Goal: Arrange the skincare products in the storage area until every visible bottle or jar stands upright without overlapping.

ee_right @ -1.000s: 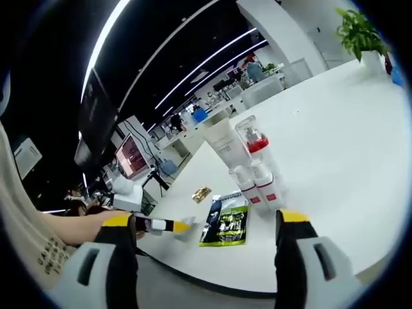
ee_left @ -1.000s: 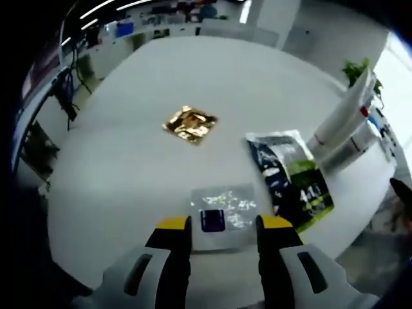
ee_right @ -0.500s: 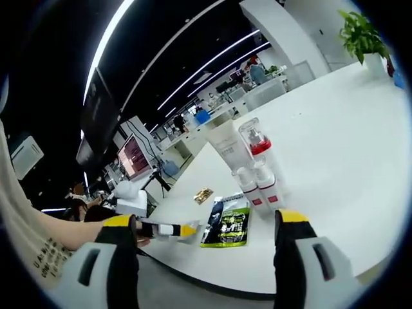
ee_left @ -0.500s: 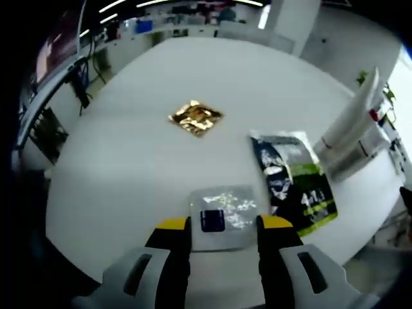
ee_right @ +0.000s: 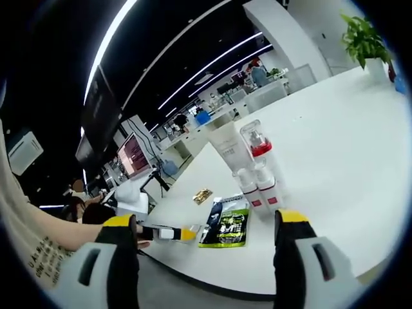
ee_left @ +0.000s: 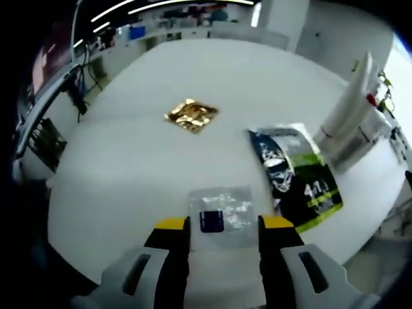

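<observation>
L gripper [ee_left: 219,225] jaws apart, now nearer the clear sachet [ee_left: 221,209]; R gripper [ee_right: 203,222] wide, idle; pick imminent

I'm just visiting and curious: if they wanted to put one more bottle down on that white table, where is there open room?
Most of the white table is bare: the wide stretch left of the gold packet, and the far side behind it. It is crowded along the right, where the dark green pouch lies beside the standing bottles, and near the left tool at the clear sachet.

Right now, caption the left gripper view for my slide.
Open left gripper poised over a clear sachet, gold packet beyond.
</observation>
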Demonstrator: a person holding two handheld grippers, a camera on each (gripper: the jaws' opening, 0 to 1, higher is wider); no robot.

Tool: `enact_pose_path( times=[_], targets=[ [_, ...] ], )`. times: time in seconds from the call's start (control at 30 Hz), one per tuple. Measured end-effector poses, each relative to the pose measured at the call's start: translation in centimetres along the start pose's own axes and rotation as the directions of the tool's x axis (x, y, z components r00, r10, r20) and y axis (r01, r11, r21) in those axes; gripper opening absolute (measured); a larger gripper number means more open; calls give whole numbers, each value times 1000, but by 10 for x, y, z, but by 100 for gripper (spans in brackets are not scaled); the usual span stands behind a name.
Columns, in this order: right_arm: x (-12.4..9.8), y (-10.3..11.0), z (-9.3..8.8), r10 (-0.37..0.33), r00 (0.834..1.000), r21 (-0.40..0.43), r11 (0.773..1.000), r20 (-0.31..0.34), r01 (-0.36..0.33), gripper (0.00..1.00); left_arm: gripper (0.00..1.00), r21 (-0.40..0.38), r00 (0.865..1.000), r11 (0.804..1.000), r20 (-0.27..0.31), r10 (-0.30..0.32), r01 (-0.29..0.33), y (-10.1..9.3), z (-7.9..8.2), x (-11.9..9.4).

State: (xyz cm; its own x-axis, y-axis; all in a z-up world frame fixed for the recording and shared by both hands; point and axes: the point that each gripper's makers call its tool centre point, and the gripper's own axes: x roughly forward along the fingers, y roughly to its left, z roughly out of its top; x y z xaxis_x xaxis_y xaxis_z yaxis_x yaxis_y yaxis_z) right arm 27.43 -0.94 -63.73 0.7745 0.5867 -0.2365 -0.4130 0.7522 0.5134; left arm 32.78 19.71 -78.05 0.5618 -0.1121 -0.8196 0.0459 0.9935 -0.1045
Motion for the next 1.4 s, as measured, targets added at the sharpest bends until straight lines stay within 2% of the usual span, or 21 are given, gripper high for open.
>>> enact_pose_path(
  times=[0.13, 0.47, 0.6, 0.73, 0.87, 1.0, 1.13, 1.27, 1.37, 1.4],
  targets=[
    [0, 0, 0, -3, 1000, -4, 1000, 0, 3, 88, 43, -3, 1000, 1000, 0, -11, 11, -2, 0, -1],
    [1, 1, -2, 1, 1000, -13, 1000, -14, -1, 88, 41, 10, 999, 999, 20, -35, 35, 1, 0, -11],
    [1, 1, -3, 4, 1000, -16, 1000, -24, -4, 88, 43, 10, 997, 998, 35, -68, 68, 4, 1, -16],
    [2, 1, -4, 4, 1000, -16, 1000, -30, -4, 88, 48, 31, 995, 995, 35, -93, 92, 11, -5, -22],
    [2, 0, -5, 1, 999, -14, 1000, -34, -1, 88, 47, 108, 992, 989, 60, -113, 106, 20, -3, -36],
    [2, 1, -6, 4, 999, -11, 1000, -42, -5, 88, 50, 129, 982, 980, 94, -164, 152, 25, 7, -48],
    [2, 1, -7, 7, 999, -11, 1000, -50, -8, 87, 53, 147, 973, 970, 101, -209, 193, 26, 10, -59],
    [3, 1, -8, 8, 998, -10, 1000, -56, -9, 87, 61, 140, 961, 963, 120, -249, 232, 24, 13, -66],
    [3, 1, -9, 8, 998, -10, 1000, -61, -9, 87, 64, 155, 949, 948, 108, -295, 277, 20, 10, -69],
    [3, 1, -9, 8, 998, -11, 1000, -61, -9, 87, 64, 161, 949, 946, 98, -299, 281, 20, 9, -69]
  ],
)
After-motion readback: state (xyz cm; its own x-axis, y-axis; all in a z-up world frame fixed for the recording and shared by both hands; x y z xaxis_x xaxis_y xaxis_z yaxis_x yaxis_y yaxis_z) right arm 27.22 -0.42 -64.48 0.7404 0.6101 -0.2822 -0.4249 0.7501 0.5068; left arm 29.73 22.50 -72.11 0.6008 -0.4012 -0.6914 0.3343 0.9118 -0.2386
